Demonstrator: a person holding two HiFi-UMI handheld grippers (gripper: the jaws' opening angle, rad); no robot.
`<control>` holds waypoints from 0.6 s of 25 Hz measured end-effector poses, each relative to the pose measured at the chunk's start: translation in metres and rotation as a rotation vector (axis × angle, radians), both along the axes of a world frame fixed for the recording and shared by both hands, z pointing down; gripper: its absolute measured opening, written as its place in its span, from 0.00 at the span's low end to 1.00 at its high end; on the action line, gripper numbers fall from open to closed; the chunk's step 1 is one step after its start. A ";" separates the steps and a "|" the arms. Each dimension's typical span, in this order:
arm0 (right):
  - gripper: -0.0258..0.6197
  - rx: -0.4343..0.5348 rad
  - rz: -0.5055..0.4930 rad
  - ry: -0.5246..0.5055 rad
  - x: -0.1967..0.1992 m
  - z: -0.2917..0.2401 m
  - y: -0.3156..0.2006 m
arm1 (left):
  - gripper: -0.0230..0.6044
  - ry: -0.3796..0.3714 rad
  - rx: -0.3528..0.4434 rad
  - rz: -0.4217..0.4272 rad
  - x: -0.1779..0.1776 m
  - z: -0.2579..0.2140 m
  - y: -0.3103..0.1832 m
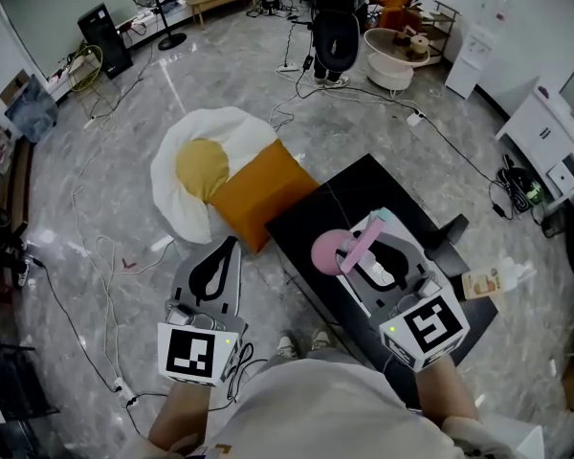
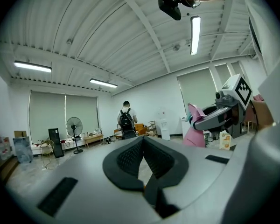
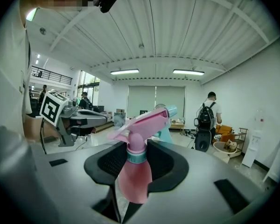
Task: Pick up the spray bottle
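The pink spray bottle (image 1: 327,253) hangs above the black table (image 1: 364,185), off its top. My right gripper (image 1: 364,249) is shut on the bottle. In the right gripper view the pads clamp the neck below the teal collar, and the bottle (image 3: 135,171) stands upright between the jaws of the right gripper (image 3: 136,150). My left gripper (image 1: 231,245) is held over the floor left of the table, shut with nothing in it. Its tips (image 2: 143,141) meet in the left gripper view, where the bottle (image 2: 193,132) shows at the right.
An orange cushion (image 1: 258,194) and a white and yellow egg-shaped cushion (image 1: 206,165) lie on the floor left of the table. Cables run across the floor. A person with a backpack (image 1: 335,17) stands at the back. White cabinets (image 1: 545,132) line the right side.
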State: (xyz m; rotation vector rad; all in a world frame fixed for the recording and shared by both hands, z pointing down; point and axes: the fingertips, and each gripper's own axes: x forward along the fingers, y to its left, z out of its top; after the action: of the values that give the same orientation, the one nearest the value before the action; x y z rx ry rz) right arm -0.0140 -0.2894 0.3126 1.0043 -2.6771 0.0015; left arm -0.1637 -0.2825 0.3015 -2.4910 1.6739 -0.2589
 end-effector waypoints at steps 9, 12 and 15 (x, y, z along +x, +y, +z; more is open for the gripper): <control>0.29 -0.009 -0.051 0.061 -0.016 0.020 0.010 | 0.07 0.037 -0.098 0.014 0.015 0.033 0.008; 0.29 -0.011 -0.046 0.042 -0.018 0.021 0.010 | 0.07 0.025 -0.106 0.009 0.011 0.038 0.011; 0.29 -0.008 -0.048 0.036 -0.017 0.020 0.010 | 0.07 0.017 -0.097 0.001 0.009 0.036 0.011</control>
State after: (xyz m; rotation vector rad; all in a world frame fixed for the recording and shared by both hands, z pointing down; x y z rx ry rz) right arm -0.0315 -0.2795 0.3327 0.9286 -2.6656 -0.0158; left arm -0.1551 -0.2713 0.3379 -2.5704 1.7056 -0.3275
